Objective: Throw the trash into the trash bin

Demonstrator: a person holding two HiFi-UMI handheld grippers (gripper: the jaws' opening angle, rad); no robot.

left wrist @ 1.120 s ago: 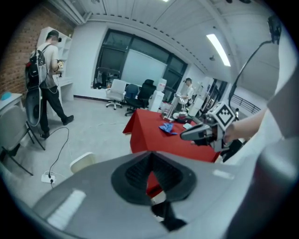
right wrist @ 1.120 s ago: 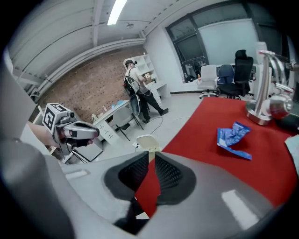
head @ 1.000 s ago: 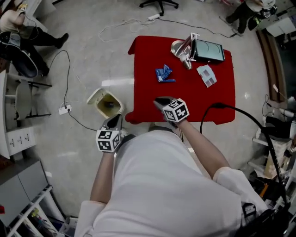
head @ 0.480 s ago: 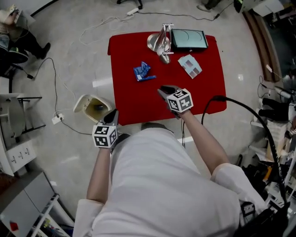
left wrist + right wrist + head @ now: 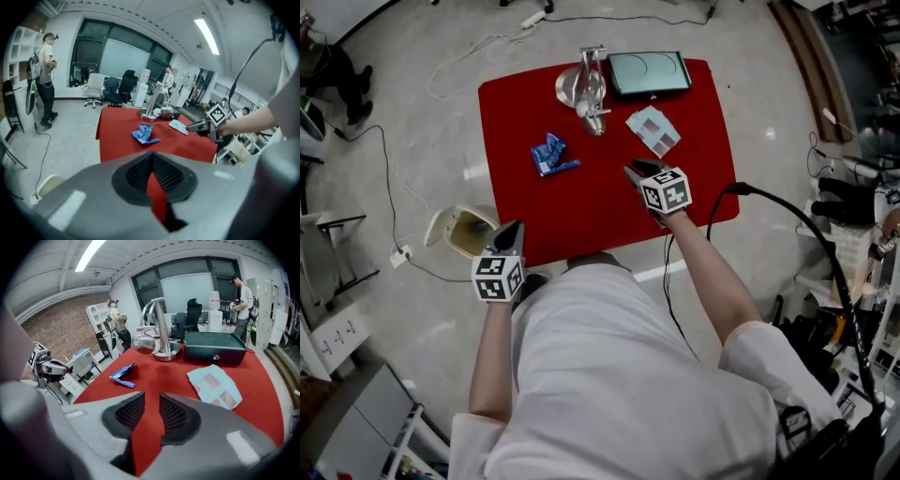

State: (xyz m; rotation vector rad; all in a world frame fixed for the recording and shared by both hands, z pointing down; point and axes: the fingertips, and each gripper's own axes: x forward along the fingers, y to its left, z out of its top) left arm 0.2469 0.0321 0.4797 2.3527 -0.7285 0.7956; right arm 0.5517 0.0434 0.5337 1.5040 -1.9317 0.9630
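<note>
Right now my right claw (image 5: pixel 151 401) has its jaws slightly spread; they have just been opening, with nothing between them but the red cloth showing through the gap. It hangs above the red-draped square table (image 5: pixel 600 211), tilted downward. In the head view, a flat pale teal-and-pink paper packet (image 5: pixel 653 130) lies on the cloth at about one o'clock from it. A crumpled blue plastic wrapper (image 5: pixel 551 156) lies at about ten o'clock, well apart from the claw. Beyond them, near the table's far edge, are a shiny metal stand with a bowl (image 5: pixel 586 86) and, just beside it, a dark green flat case (image 5: pixel 649 72).

My left claw (image 5: pixel 151 157) has its tips pressed together and is empty. It hovers off the table's near left corner, and the round cream trash bin (image 5: pixel 442 223) stands open on the floor at its nine o'clock.
</note>
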